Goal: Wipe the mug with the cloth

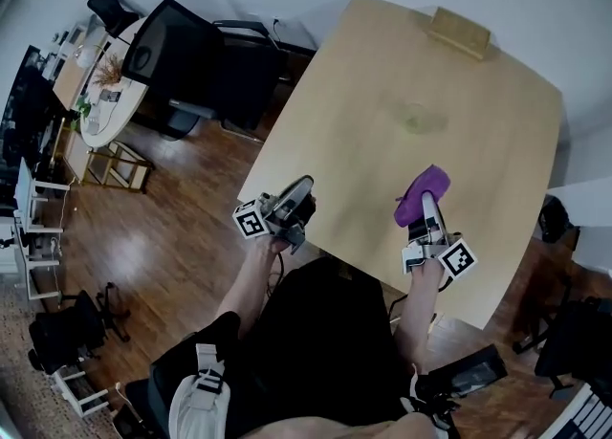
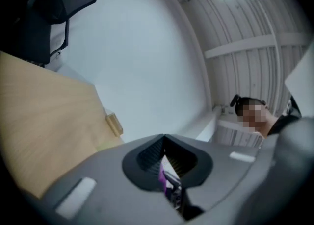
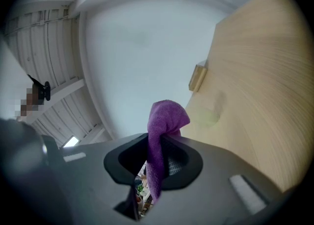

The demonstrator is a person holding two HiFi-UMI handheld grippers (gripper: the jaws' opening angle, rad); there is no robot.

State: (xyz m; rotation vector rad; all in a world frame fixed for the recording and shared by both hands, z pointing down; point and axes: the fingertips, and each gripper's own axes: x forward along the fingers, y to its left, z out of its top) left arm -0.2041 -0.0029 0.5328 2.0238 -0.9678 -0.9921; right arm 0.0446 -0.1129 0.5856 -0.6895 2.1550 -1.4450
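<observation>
At table (image 1: 478,141) near edge | right gripper (image 1: 427,202) clamps purple cloth (image 1: 422,192) | left gripper (image 1: 304,188) jaws together, empty

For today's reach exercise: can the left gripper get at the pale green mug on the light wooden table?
Probably yes: only bare table lies between the shut left gripper and the pale green mug.

The purple cloth (image 3: 167,118) in the right tongs (image 3: 159,140) is soft, fuzzy fabric. Those and the left tongs (image 2: 164,138) have matt grey plastic shells with ribbed black pads (image 2: 149,156). Beyond them, the table (image 1: 402,74) shows pale, smooth, matt wood grain.
</observation>
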